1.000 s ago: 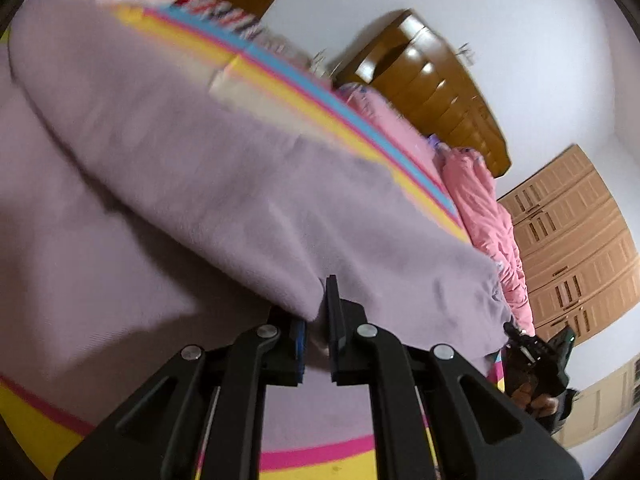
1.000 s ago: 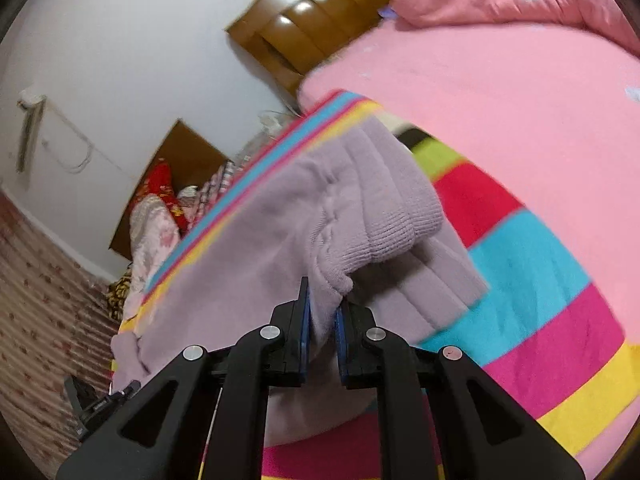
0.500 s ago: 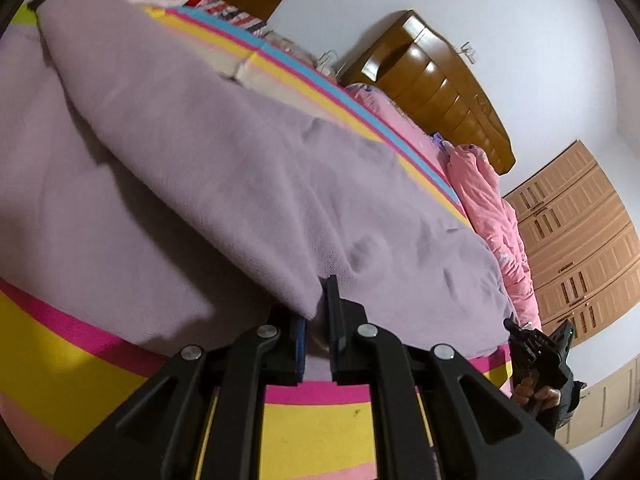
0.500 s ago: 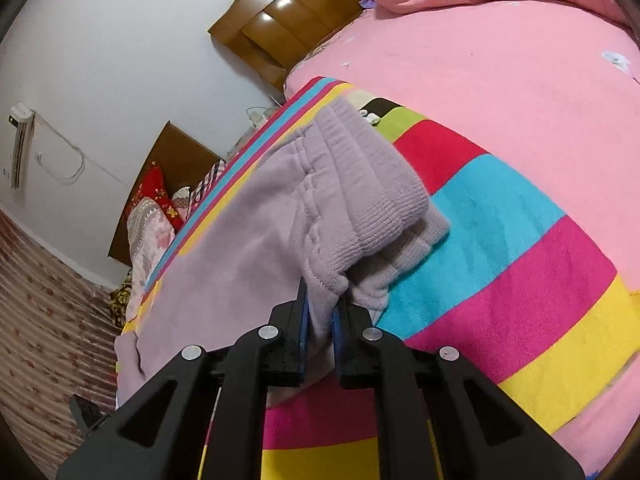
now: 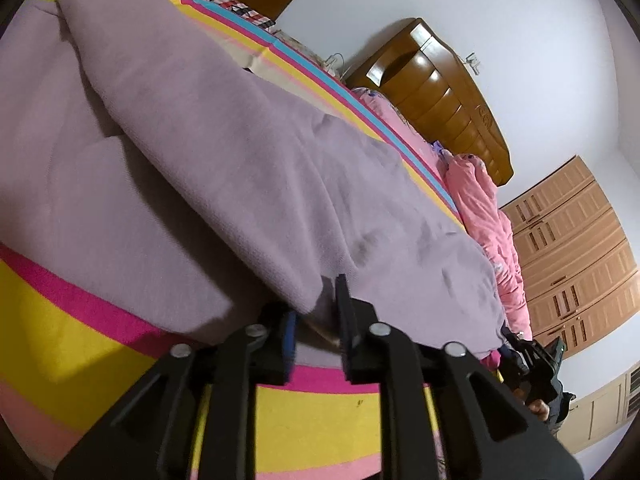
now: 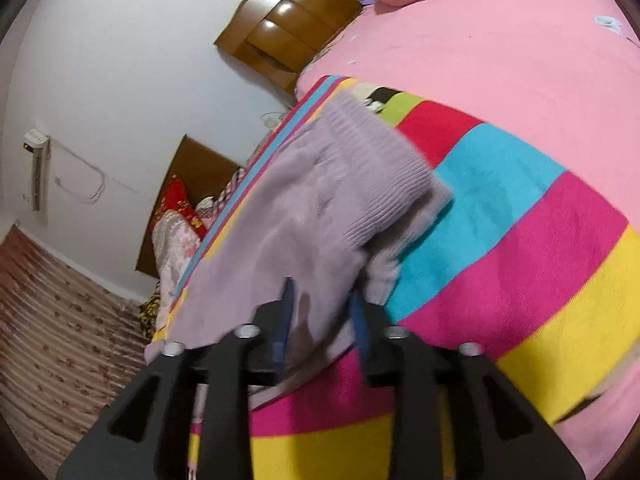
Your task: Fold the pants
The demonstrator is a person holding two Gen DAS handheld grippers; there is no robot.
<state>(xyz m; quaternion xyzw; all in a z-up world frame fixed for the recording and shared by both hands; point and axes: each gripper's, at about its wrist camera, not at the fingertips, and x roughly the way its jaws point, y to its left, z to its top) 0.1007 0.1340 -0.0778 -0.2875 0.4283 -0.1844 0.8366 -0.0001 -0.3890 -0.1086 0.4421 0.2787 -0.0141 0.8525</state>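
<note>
Fingers on both grippers have just been opened, so the fold looks to have been let go. On the left gripper [image 5: 316,320] a narrow gap can be seen now, with the folded edge of the lilac fleece pants [image 5: 260,184] sitting loosely between the pads rather than pinched. The right gripper [image 6: 320,316] has been spread wider, and the cuffed end of the pants [image 6: 320,208] lies between its fingers, apparently released too, though that view is a bit blurred.

So the top layer has been laid over the lower one, and this fold is probably done; a further fold across the length is likely still needed, going by how long the garment looks.

Everything is resting on a bed, spread over a striped blanket [image 6: 520,240] in yellow, magenta, blue and red. Beyond that, a pink bedsheet [image 6: 500,48] and a bunched pink quilt [image 5: 480,200] can be made out. Further back a glossy wooden headboard [image 5: 440,92] is set against a white wall, and a tan wardrobe [image 5: 572,248] is seen off to the side.
</note>
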